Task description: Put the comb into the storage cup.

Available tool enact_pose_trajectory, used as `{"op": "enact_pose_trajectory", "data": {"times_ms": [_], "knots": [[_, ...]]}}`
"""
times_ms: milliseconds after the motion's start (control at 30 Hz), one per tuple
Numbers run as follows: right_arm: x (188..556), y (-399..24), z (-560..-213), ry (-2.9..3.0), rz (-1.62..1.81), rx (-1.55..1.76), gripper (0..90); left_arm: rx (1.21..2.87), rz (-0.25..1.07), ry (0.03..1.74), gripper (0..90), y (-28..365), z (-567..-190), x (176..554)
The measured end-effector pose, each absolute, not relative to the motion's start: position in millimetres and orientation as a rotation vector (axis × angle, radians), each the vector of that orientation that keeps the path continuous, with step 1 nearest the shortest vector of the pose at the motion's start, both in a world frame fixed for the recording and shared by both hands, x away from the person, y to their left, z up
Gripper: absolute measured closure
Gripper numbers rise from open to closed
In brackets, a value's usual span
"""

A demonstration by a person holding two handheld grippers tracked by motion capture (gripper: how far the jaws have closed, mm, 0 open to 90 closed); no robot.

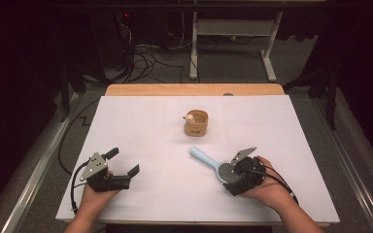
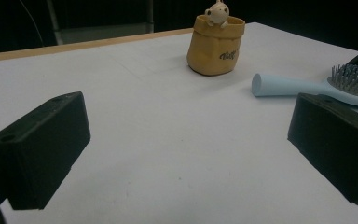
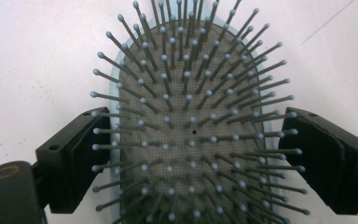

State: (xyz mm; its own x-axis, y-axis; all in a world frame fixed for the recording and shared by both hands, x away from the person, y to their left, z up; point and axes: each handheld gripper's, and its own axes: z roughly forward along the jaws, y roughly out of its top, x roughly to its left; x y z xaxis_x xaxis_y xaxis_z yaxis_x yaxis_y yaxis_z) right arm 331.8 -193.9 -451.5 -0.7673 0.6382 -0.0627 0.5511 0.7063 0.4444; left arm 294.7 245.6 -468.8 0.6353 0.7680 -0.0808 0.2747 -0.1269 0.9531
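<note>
High view: a white tabletop (image 1: 141,131) carries a light blue hairbrush (image 1: 209,161), lying bristles up at the near right with its handle pointing away and to the left. The right gripper (image 1: 234,171), held in the person's right hand (image 1: 272,191), sits at the brush head. A small tan pouch (image 1: 196,123) with a little toy figure at its rim stands near the middle, well apart from the brush. At the near left, the left gripper (image 1: 124,162) rests in the left hand (image 1: 93,195), its fingers spread with nothing between them.

Left gripper view: both black fingers (image 2: 42,149) stand wide apart over bare tabletop. The pouch (image 2: 216,45) stands ahead, and the hairbrush (image 2: 307,86) lies to the right of it, handle end nearest the pouch.

Right gripper view: the brush head (image 3: 193,135) lies between the two fingers (image 3: 81,161), which flank its edges on either side. Whether the pads press on the rim I cannot tell; bristles cover the contact points.
</note>
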Motion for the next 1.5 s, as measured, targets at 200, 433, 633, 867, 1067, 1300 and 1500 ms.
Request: {"op": "enact_pose_trajectory", "data": {"times_ms": [200,433,633,867,1067,1300,1500], "knots": [[334,-190,-453,2.709,0.597,0.95,10.5,1.693,0.529,0.86,0.0,246,-469,295],[337,-193,-452,2.736,0.619,0.955,15.5,1.693,0.53,0.859,0.0,246,-469,295],[338,-192,-450,2.755,0.583,0.94,16.9,1.696,0.534,0.854,0.0,245,-469,295],[341,-190,-449,2.793,0.548,0.91,19.0,1.695,0.533,0.858,0.0,245,-469,296],[342,-188,-449,2.799,0.53,0.921,19.9,1.687,0.565,0.847,0.0,243,-467,293],[344,-185,-447,2.817,0.483,0.923,20.6,1.696,0.591,0.839,0.0,241,-466,292],[348,-181,-446,2.845,0.426,0.902,20.7,1.705,0.6,0.837,0.0,241,-467,293]]}}
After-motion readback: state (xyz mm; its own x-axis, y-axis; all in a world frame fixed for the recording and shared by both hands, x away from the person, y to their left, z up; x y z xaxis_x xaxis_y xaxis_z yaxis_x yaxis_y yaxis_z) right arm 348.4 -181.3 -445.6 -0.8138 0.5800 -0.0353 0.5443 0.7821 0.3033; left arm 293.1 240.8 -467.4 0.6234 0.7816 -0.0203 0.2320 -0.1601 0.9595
